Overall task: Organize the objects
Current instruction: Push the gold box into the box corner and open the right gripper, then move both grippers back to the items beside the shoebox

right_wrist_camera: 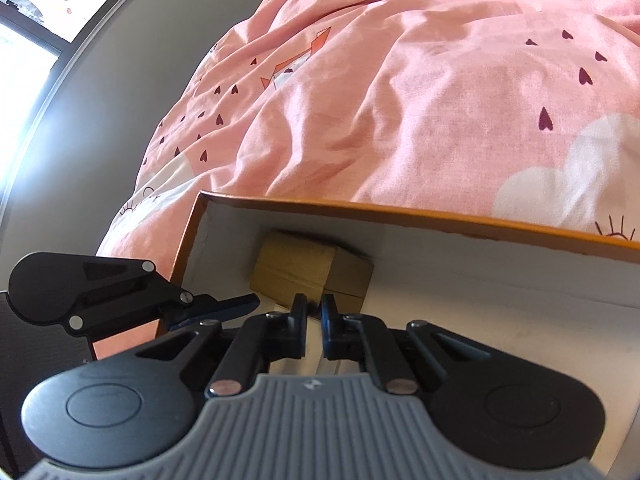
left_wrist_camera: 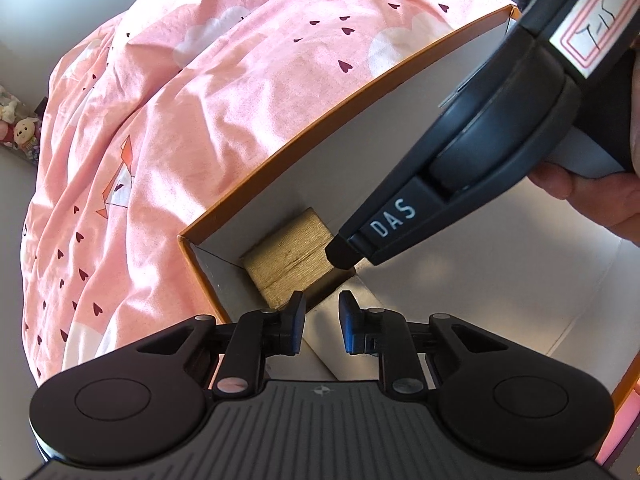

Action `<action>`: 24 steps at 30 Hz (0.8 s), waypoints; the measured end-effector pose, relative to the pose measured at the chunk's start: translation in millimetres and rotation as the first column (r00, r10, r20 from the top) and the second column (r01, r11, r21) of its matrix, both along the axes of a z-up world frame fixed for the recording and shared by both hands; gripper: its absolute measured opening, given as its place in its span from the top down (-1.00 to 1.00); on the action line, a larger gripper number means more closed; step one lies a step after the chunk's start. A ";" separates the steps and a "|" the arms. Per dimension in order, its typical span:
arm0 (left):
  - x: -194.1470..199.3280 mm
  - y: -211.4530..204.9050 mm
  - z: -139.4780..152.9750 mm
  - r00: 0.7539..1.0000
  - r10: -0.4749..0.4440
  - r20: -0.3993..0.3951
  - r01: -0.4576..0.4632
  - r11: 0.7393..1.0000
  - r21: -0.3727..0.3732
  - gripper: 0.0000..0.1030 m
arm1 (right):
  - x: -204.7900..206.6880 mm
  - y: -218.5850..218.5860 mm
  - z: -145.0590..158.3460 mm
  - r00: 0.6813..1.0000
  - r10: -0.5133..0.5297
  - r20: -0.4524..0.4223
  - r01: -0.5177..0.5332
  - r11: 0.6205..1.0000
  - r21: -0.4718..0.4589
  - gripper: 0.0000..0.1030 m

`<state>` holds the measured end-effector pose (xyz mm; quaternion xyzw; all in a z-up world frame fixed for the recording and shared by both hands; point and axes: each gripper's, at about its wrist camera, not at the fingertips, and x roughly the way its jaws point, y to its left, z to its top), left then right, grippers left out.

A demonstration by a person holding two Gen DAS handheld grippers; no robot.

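Observation:
A small tan cardboard box [left_wrist_camera: 294, 258] sits in the far corner of an open orange-edged storage box [left_wrist_camera: 280, 152] with white inner walls. It also shows in the right wrist view [right_wrist_camera: 308, 276], inside the same storage box [right_wrist_camera: 440, 214]. My left gripper [left_wrist_camera: 322, 316] hovers over a white object [left_wrist_camera: 344, 344] in the storage box, jaws slightly apart, nothing clearly held. My right gripper [right_wrist_camera: 314, 316] has its jaws nearly closed over a white object [right_wrist_camera: 296, 360]; I cannot tell if it grips it. The right gripper's tip [left_wrist_camera: 340, 254] touches or nears the tan box.
A pink duvet [left_wrist_camera: 180, 100] with dark hearts and white clouds lies under and around the storage box, also in the right wrist view [right_wrist_camera: 400, 100]. Plush toys [left_wrist_camera: 18, 124] sit far left. A grey wall [right_wrist_camera: 100, 92] and bright window [right_wrist_camera: 24, 60] are at left.

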<state>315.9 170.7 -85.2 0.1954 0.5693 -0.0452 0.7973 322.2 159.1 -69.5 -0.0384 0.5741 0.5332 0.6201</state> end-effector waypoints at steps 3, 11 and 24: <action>2.8 -0.6 2.4 1.000 0.006 0.006 -0.006 1.000 -0.003 0.51 | -4.2 0.3 2.6 1.000 0.009 0.026 -0.009 1.000 0.000 0.87; -48.8 -30.9 38.9 0.998 0.003 0.068 0.001 0.998 -0.055 0.51 | -15.8 -29.2 30.8 0.992 0.022 0.127 -0.023 1.000 0.006 0.87; -143.7 -72.6 107.6 0.969 0.073 0.238 -0.038 0.988 -0.148 0.26 | -83.7 -135.3 84.1 0.931 0.031 0.365 -0.059 0.996 0.065 0.79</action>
